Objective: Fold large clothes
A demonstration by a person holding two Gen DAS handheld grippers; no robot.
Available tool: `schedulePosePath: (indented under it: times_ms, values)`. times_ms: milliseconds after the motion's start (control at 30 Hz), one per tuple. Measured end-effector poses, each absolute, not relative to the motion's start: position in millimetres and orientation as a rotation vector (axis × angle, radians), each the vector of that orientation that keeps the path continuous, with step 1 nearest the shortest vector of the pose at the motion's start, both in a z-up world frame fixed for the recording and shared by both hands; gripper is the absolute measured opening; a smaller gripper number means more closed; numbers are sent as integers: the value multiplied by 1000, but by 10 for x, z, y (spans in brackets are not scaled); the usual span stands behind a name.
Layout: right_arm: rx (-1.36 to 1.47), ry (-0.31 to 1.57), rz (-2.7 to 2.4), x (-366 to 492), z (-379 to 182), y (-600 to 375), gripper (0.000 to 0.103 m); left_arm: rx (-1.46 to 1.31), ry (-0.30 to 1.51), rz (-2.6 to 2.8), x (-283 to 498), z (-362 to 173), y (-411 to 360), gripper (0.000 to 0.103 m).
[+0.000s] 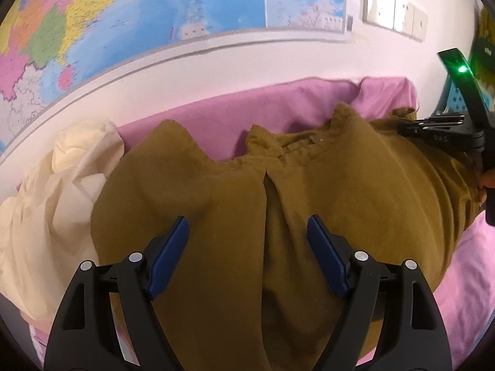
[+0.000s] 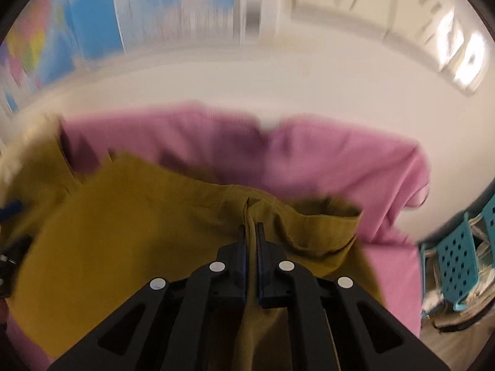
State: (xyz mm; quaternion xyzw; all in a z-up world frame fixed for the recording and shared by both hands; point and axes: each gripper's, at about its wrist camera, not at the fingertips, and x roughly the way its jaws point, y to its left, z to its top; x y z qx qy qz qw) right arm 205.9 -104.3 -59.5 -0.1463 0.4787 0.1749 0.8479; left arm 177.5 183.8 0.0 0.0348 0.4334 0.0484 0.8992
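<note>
A large mustard-brown garment (image 1: 278, 185) lies spread over the pink bed sheet (image 1: 216, 123), with its far edge rumpled. My left gripper (image 1: 247, 225) hovers over the garment's near middle, open, its blue pads wide apart with only flat cloth below them. In the left wrist view my right gripper (image 1: 433, 126) reaches the garment's far right corner, held by a person's hand (image 1: 484, 185). In the blurred right wrist view the right gripper (image 2: 251, 225) is shut, and a raised fold of the mustard garment (image 2: 139, 232) runs between its pads.
A heap of cream cloth (image 1: 55, 191) lies on the bed left of the garment. A wall with a coloured map (image 1: 123, 15) and switch plates (image 1: 393, 9) stands close behind. A teal perforated basket (image 2: 454, 256) sits past the bed's right edge.
</note>
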Motion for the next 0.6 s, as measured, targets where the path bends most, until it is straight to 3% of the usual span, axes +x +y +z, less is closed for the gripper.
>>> schedulePosePath:
  times_ms: [33, 67, 100, 200, 400, 500, 600]
  values:
    - [-342, 1033, 355, 2061, -683, -1029, 12, 85, 912, 105, 1802, -47, 1823, 79]
    - [-342, 1085, 357, 2067, -763, -1039, 28, 89, 919, 111, 1823, -75, 1823, 79]
    - [-332, 1107, 361, 2068, -786, -1059, 34, 89, 926, 116, 1846, -112, 1829, 79]
    - [-203, 1077, 369, 2027, -598, -1300, 43, 87, 953, 129, 1890, -227, 1868, 79]
    - [-131, 949, 461, 1634, -219, -1623, 46, 91, 960, 142, 1952, -290, 1881, 81]
    - [-236, 991, 414, 1643, -482, -1626, 48, 116, 956, 157, 1954, -327, 1852, 83]
    - [-67, 1078, 426, 1801, -747, -1819, 57, 97, 957, 158, 1978, -364, 1870, 84]
